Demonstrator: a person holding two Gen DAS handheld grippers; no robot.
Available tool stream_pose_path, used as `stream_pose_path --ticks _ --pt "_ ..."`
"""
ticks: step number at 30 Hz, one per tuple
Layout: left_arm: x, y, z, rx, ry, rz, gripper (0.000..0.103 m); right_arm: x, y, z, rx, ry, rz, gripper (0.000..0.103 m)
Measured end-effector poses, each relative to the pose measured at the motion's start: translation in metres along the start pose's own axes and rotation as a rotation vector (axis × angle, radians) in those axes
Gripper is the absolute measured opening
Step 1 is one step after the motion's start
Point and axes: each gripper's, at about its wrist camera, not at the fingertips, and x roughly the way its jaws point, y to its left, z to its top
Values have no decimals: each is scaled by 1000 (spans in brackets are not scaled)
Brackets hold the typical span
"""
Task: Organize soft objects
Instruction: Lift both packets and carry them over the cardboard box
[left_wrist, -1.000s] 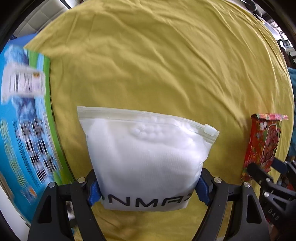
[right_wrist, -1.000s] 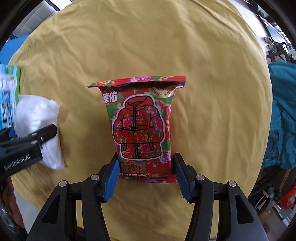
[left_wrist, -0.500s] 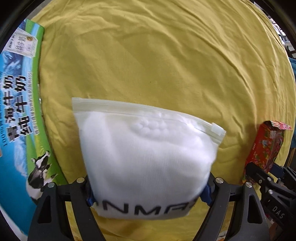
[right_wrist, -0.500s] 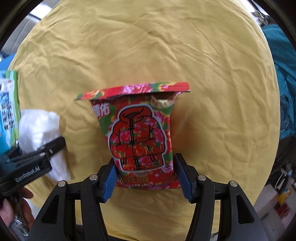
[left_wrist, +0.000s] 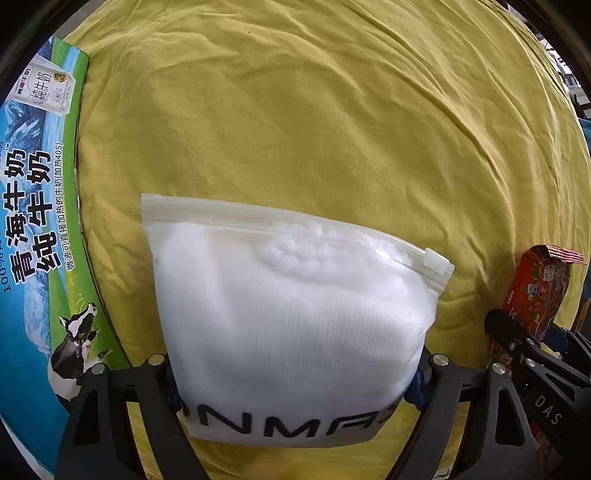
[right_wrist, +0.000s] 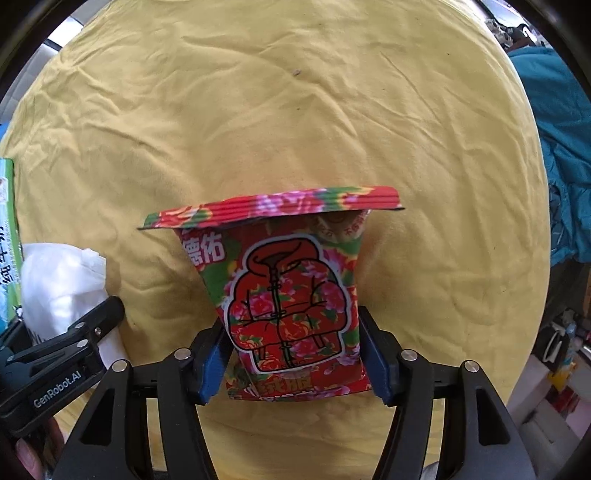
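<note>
My left gripper (left_wrist: 295, 384) is shut on a white zip pouch (left_wrist: 288, 317) stuffed with soft white filling, holding it by its lower end over the yellow cloth (left_wrist: 314, 122). My right gripper (right_wrist: 295, 354) is shut on a red floral packet (right_wrist: 288, 291) with a printed red jacket, held by its lower part over the same cloth (right_wrist: 295, 110). The packet also shows at the right edge of the left wrist view (left_wrist: 535, 291). The pouch shows at the left of the right wrist view (right_wrist: 62, 284).
A blue and green milk carton box (left_wrist: 37, 221) lies along the left edge of the cloth; its edge shows in the right wrist view (right_wrist: 7, 236). A teal fabric (right_wrist: 561, 147) lies off the cloth to the right. Clutter stands on the floor at lower right.
Both grippers have moved closer to the cloth with their loads. The milk box has come more into the left wrist view. Both grips are unchanged.
</note>
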Motion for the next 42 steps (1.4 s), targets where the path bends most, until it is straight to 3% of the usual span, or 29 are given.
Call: stream_pose_path --ticks 7,10,12,15,25,31,34,37,42 --pt "-16 0 -13 31 19 -23 81 0 11 -1 -39 27 4 64" --pt "-18 7 -19 8 70 -98 86 3 3 -10 -57 46 24 68" --pt "-15 16 -22 -15 73 -143 97 4 4 -9 -56 53 36 71" --pt "-15 18 -24 -35 57 -187 103 11 1 -8 -57 56 38 72" --pt "-11 -10 -29 20 76 -21 103 21 -21 -22 -50 48 54 72" --pt "-13 -16 -29 17 77 -13 103 22 -24 -27 -39 37 35 72" --pt "-15 -16 -33 20 58 -4 95 26 -23 -29 -35 30 17 72" --pt "-21 -13 -49 11 40 -3 81 27 -19 -31 -49 17 -4 72" --pt "-30 -8 -62 11 16 -5 77 25 -13 -39 -81 -7 -27 68"
